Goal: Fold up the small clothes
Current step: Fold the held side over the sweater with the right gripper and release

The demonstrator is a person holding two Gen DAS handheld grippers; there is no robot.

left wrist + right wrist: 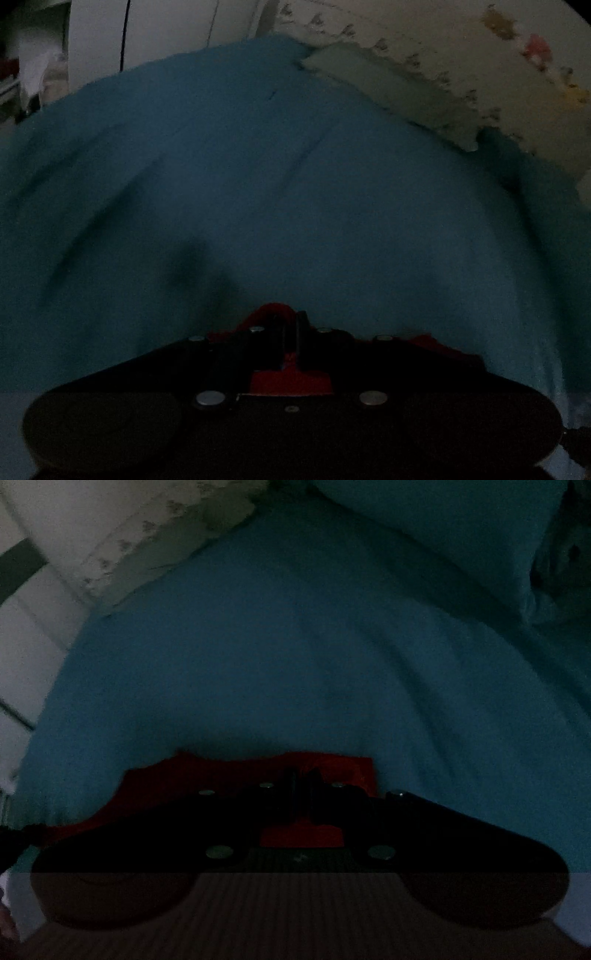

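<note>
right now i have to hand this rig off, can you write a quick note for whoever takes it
Left gripper: shut, with red cloth bunched at its fingers.
Right gripper: shut on the same kind of red cloth, which spreads out to its left.
Both hang over a teal sheet on a bed; a pale patterned cover lies at the far edge.
Done: the cloth is gripped at two points.
Left: the fold itself; no finished fold shows. Both views are dark and blurred, so check the grips first.
</note>
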